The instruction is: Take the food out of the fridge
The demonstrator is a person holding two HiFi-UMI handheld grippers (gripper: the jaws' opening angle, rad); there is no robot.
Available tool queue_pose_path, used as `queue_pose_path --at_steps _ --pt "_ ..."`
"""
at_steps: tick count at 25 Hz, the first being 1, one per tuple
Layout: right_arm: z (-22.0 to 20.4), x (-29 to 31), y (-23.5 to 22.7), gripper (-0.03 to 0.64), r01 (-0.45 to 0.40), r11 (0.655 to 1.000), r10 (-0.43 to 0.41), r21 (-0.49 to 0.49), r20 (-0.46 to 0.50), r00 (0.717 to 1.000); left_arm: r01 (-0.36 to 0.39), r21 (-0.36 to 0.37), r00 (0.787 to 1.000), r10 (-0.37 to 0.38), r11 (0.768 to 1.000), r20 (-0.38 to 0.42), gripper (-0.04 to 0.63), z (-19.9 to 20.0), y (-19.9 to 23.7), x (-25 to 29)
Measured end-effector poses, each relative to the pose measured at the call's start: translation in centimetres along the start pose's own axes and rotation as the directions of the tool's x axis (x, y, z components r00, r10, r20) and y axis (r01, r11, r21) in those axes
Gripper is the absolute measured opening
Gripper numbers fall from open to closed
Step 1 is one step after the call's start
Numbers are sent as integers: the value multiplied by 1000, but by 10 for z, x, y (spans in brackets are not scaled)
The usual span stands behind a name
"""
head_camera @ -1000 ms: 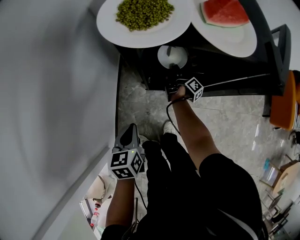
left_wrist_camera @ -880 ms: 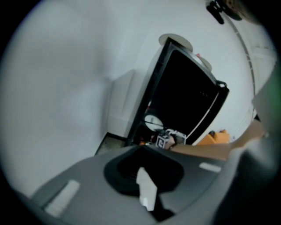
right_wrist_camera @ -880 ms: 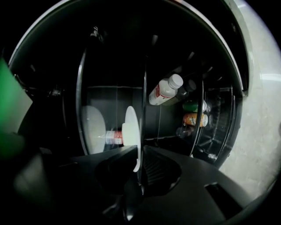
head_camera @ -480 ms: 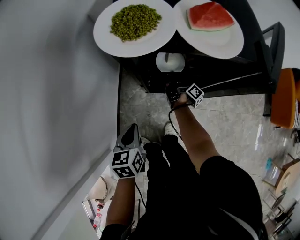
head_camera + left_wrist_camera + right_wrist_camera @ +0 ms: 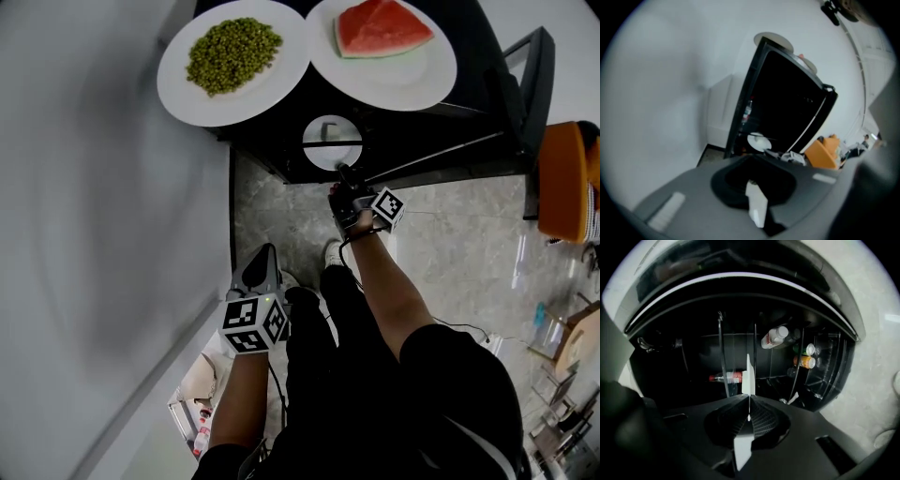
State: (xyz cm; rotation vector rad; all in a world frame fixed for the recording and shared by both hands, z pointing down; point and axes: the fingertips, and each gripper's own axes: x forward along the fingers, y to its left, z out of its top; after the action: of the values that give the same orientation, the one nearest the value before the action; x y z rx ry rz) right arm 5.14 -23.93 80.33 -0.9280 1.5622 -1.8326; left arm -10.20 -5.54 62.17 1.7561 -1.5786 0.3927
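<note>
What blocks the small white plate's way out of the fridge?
Nothing visible does. The right gripper is shut on the small white plate at the mouth of the open fridge; only bare floor lies toward the person.

I read no text anywhere. Bottle (image 5: 725, 377), just left of my right gripper (image 5: 749, 398) fingers: red-and-white label, print illegible. Orange container (image 5: 805, 362), to their right: colour only. Marker cube (image 5: 251, 326): square patterns, no characters.
</note>
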Motion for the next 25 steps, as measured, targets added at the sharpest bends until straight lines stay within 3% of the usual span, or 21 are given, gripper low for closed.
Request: queue_pose_path --at_steps 15,25 --pt "-31 -100 17 5 25 999 -25 26 6 1000 121 122 992 -123 985 8 -5 29 -39 -5" --pt "-64 -178 106 6 10 998 -10 -56 -7 1000 197 210 976 -211 958 47 -5 58 -67 -48"
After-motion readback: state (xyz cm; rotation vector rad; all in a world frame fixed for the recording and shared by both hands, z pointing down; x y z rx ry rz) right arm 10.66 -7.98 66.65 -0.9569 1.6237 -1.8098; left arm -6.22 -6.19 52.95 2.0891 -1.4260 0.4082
